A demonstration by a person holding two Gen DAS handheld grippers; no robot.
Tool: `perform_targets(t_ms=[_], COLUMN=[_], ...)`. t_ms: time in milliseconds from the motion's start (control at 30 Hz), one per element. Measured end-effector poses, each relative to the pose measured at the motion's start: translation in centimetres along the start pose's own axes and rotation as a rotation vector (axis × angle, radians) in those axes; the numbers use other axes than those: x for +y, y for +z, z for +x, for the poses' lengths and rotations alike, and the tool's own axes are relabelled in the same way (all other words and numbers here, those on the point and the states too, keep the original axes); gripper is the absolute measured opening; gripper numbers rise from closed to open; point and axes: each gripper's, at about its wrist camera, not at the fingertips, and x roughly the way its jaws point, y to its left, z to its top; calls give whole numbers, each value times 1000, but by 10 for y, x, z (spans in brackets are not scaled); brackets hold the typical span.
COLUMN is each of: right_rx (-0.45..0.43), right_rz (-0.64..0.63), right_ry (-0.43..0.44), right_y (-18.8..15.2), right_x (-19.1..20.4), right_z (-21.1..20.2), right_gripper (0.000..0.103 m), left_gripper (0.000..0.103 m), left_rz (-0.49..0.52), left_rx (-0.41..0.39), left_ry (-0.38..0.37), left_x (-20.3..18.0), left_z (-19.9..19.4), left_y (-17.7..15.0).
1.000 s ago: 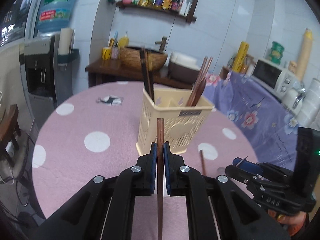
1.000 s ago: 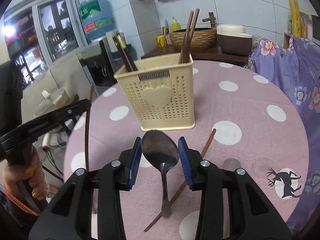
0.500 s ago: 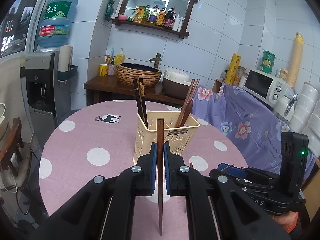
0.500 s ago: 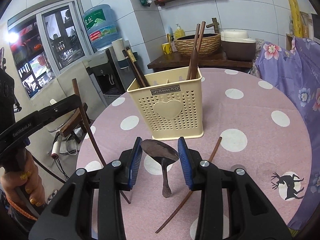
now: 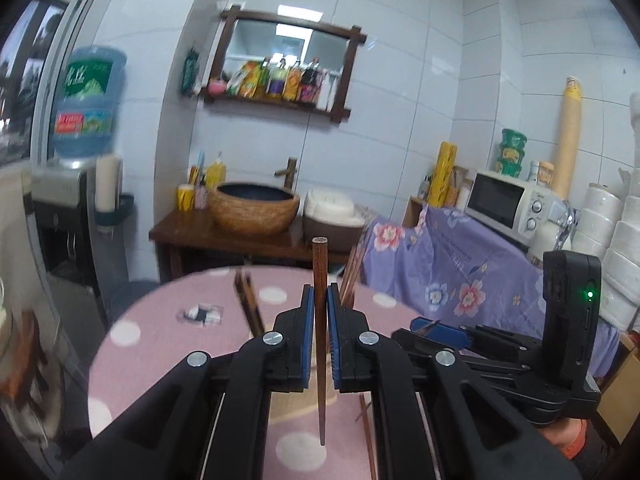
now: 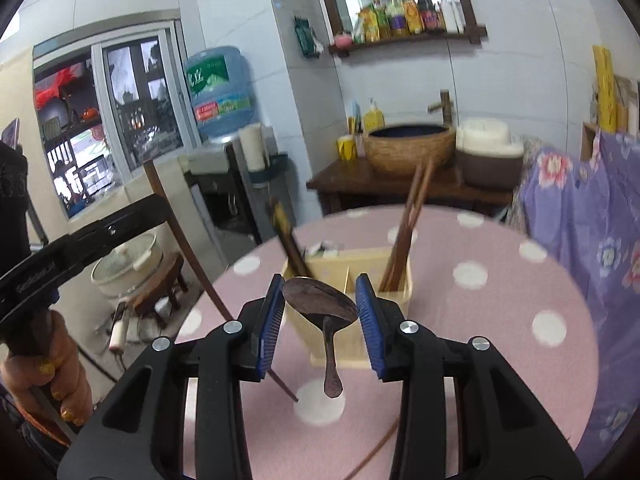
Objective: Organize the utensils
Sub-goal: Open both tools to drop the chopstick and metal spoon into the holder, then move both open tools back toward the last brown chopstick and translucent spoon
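A round bench [image 6: 500,280] with a pink, white-dotted cloth carries a cream utensil basket [image 6: 384,264], with dark chopsticks [image 6: 404,236] standing in its compartments. Above the bench, the left gripper [image 5: 319,322] has its jaws pinching one brown chopstick [image 5: 320,360], upright with its thin tip down. The right gripper [image 6: 320,312] has its jaws clamped on the bowl of a dark spoon [image 6: 320,304], whose handle hangs down in front of the basket. Another loose chopstick [image 6: 376,452] lies on the cloth.

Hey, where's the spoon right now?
In the right wrist view the spoon is clamped by its bowl in the right gripper, handle hanging down, in front of the cream utensil basket on the pink polka-dot table.
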Motion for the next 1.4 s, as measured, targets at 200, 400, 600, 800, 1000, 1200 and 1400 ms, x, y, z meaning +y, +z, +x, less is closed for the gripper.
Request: perform_targets(t_ms=[200, 400, 600, 800, 1000, 1200, 1400], right_rx=[-92, -28, 40, 78, 77, 50, -2], right_rz=[-20, 17, 14, 0, -6, 0, -46], right_ry=[-57, -102, -139, -171, -191, -180, -203], right_y=[67, 44, -3, -31, -42, -47, -56], right_x=[1, -14, -23, -26, -29, -32, -28], right_z=[10, 59, 94, 110, 115, 107, 70], right_gripper=[37, 37, 37, 37, 37, 42, 61], left_gripper=[8, 8, 8, 8, 6, 6, 49], left_rz=[48, 17, -35, -67, -73, -73, -73], left_rx=[-86, -15, 110, 193, 212, 214, 189], left_ry=[77, 114, 129, 124, 126, 108, 107], left_x=[-8, 9, 28, 38, 41, 41, 40], left_z=[18, 62, 102, 126, 133, 125, 95], left_y=[66, 51, 0, -38, -50, -58, -79])
